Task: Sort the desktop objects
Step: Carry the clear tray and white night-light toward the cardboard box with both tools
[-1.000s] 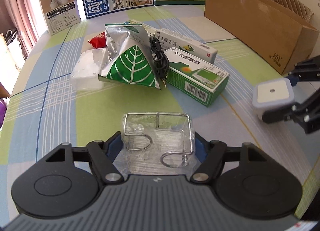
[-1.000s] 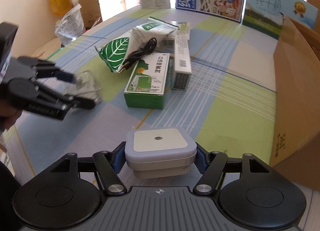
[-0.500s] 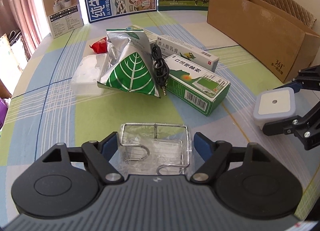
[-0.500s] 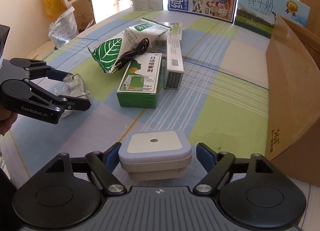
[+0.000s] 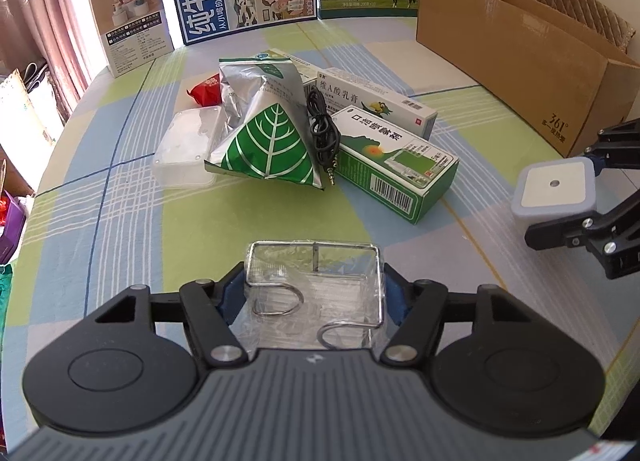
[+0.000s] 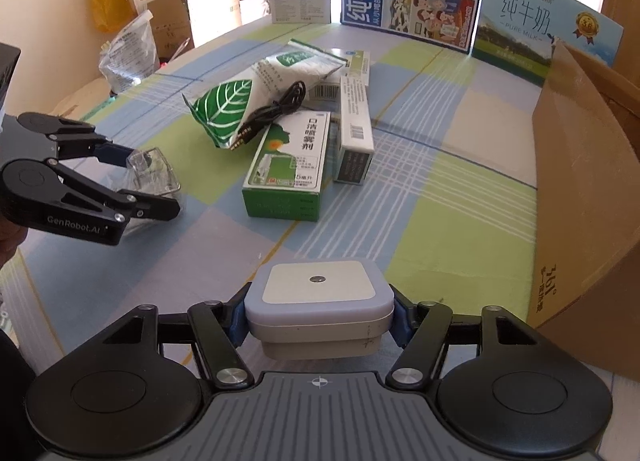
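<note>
Both grippers are clamped on objects over a plaid-clothed table [image 5: 120, 197]: the left gripper [image 5: 314, 293] pinches a clear plastic-wrapped chrome wire rack [image 5: 316, 293] between its blue pads, while the right gripper [image 6: 320, 315] squeezes a square white-and-lavender plastic box [image 6: 320, 301] with a small metal dot on its lid. Beyond them lies a cluster centred on a green rectangular carton [image 5: 394, 169]. Just left of the carton, a coiled black audio cable [image 5: 324, 133] drapes over a silver foil pouch printed with a green leaf [image 5: 264, 129]. A long white carton [image 5: 376, 101] sits behind the green one; a brown open cardboard box [image 5: 516, 57] stands well to its right.
</note>
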### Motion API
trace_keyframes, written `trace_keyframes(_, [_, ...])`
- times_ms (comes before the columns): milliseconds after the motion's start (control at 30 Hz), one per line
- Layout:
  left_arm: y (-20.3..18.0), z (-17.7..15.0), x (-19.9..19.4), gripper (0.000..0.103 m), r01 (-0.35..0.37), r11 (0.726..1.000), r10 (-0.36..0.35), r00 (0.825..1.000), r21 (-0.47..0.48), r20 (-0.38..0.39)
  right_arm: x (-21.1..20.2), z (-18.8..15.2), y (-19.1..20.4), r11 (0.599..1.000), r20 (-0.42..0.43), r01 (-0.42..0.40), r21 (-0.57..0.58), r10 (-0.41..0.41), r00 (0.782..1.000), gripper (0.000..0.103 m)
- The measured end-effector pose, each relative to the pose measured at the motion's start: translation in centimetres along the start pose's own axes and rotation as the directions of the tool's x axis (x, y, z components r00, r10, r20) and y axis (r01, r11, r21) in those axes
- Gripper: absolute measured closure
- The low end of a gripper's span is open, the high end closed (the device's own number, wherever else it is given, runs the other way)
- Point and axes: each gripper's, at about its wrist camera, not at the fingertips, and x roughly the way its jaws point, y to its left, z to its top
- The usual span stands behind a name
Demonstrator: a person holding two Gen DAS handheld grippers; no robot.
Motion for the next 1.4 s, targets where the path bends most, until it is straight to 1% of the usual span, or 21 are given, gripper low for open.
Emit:
trace_keyframes(200, [-0.8, 0.8, -2.2, 0.040, -0.007, 1.000, 0.007, 1.000, -0.006, 0.010, -2.0, 0.4, -0.2, 1.000, 0.020, 0.013, 0.024, -0.014, 1.000, 0.041])
trace_keyframes(433, [-2.3, 2.0, -4.7, 0.040, -0.001, 1.000, 0.002, 1.000, -0.031, 0.004, -5.6, 0.8, -0.4, 0.998, 0.064, 0.028, 0.052, -0.032, 0.997, 0.041])
trace_keyframes(567, [-3.4, 2.7, -6.2, 0.040, -0.006, 0.999, 0.006, 1.000, -0.041, 0.011, -7.7, 1.0, -0.8, 0.996, 0.087, 0.042, 0.073, -0.049, 0.995, 0.041])
trace_keyframes(767, [-5.9, 4.5, -8.2, 0.040, 0.011, 0.998, -0.009, 0.999, -0.068, 0.041, -10.9, 1.1, -2.0, 0.992, 0.128, 0.071, 0.104, -0.084, 0.988, 0.041])
trace_keyframes(900, [-8.2, 6.1, -8.9, 0.040, 0.048, 0.997, -0.043, 0.997, -0.066, 0.067, -13.0, 1.2, -3.2, 0.987, 0.154, 0.093, 0.129, -0.112, 0.982, 0.041])
trace_keyframes(1033, [-10.9, 8.0, -9.0, 0.040, 0.086, 0.995, -0.082, 0.993, -0.044, 0.089, -15.2, 1.3, -5.1, 0.980, 0.182, 0.122, 0.158, -0.150, 0.972, 0.041])
trace_keyframes(1233, [-14.9, 11.9, -8.6, 0.040, 0.149, 0.989, -0.146, 0.981, -0.014, 0.130, -18.4, 1.6, -8.9, 0.963, 0.222, 0.165, 0.214, -0.212, 0.952, 0.041])
trace_keyframes(1400, [-18.4, 15.3, -7.3, 0.040, 0.206, 0.978, -0.206, 0.967, 0.017, 0.153, -19.6, 2.0, -13.0, 0.943, 0.228, 0.202, 0.265, -0.265, 0.937, 0.041])
